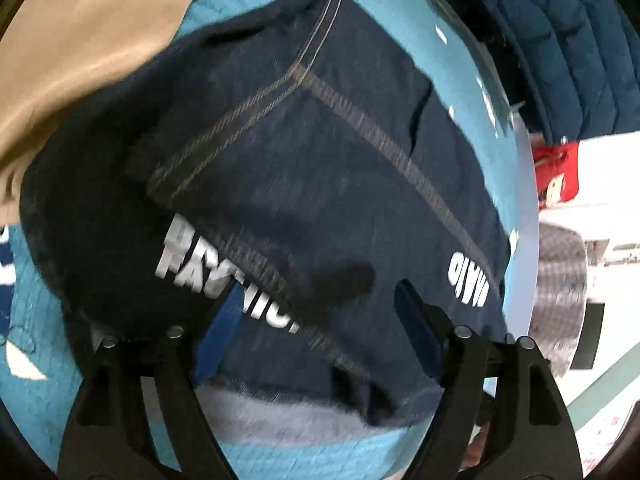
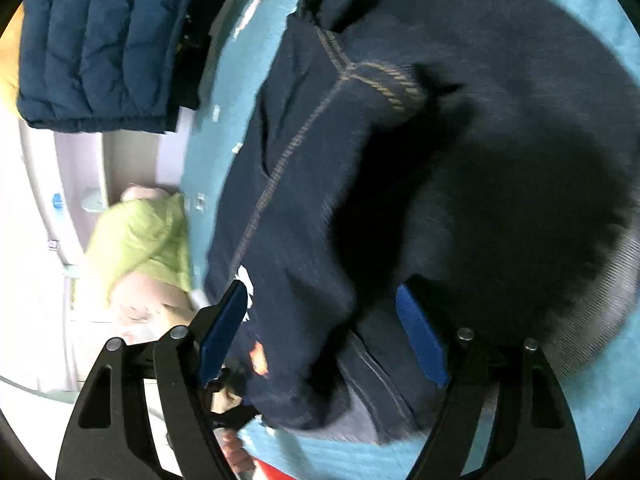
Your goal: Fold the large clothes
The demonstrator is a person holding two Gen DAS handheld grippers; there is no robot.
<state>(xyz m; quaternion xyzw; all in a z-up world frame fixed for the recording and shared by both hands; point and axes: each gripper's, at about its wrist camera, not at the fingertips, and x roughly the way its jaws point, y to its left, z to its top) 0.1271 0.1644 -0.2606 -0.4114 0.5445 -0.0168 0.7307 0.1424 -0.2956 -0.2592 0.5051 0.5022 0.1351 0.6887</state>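
A dark navy garment (image 1: 320, 168) with tan stitching and white lettering lies folded on a teal quilted cover (image 1: 280, 452). My left gripper (image 1: 320, 320) stands open just above its near edge, and the blue pads (image 1: 222, 328) are wide apart and press on nothing. In the right wrist view the same navy garment (image 2: 400, 168) lies bunched in a thick fold on the teal cover (image 2: 592, 408). My right gripper (image 2: 322, 332) is open over it. A hump of the cloth sits between the blue pads (image 2: 422, 340) without being pinched.
A tan cloth (image 1: 80, 60) lies at the far left. A blue quilted jacket (image 1: 560, 60) (image 2: 100, 40) sits beyond the garment. A red item (image 1: 558, 176) and a grey roll (image 1: 560, 288) lie off the cover's edge, as does a green cloth (image 2: 140, 240).
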